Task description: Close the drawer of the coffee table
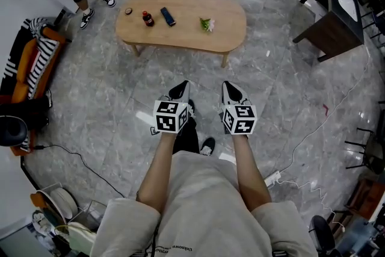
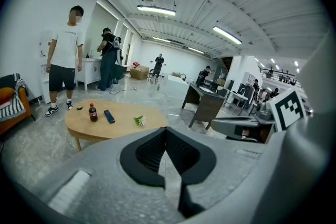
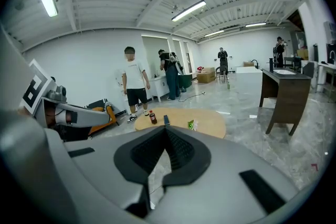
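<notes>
My left tool and right tool, two in all, are clenched on nothing, side by side. The one worktop stands well ahead, carrying one bottle, one dark bar, one green sprig, one small disc; its drawer is hidden.
</notes>
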Tool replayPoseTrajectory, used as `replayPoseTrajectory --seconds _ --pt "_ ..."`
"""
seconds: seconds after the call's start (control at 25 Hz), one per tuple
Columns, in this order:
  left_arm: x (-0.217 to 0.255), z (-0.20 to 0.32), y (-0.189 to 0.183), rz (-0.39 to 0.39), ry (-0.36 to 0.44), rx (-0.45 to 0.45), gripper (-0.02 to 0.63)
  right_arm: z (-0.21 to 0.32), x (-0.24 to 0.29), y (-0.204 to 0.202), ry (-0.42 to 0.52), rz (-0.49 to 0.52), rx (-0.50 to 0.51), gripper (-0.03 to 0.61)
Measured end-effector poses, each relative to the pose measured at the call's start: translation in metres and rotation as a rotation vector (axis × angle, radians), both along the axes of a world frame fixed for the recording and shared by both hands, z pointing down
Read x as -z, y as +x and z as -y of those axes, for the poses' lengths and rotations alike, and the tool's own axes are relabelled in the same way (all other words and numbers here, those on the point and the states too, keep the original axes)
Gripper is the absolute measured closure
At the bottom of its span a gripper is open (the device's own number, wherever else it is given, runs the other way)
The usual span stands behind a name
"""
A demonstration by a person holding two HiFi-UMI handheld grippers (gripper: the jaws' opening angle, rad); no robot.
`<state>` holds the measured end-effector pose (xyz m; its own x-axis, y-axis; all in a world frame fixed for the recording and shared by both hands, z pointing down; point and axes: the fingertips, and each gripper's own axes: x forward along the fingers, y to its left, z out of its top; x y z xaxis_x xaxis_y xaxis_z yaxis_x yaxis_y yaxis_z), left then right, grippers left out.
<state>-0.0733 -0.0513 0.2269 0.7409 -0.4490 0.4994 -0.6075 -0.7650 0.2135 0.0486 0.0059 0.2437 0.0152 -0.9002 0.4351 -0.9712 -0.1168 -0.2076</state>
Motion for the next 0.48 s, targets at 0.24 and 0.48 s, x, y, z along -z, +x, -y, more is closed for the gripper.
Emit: replayPoseTrajectory --seconds 0.24,0.48 --pt "0.0013 0.0008 -0.0022 -0.001 0.003 0.003 0.607 0.0019 0.0065 0.0039 0.004 -0.016 -0.002 0.563" --pt "0.0020 0.0021 -0.0085 -0.001 0.005 0.005 0.607 -0.0003 0.0020 0.0081 -0.013 -0.030 -0.010 0.563"
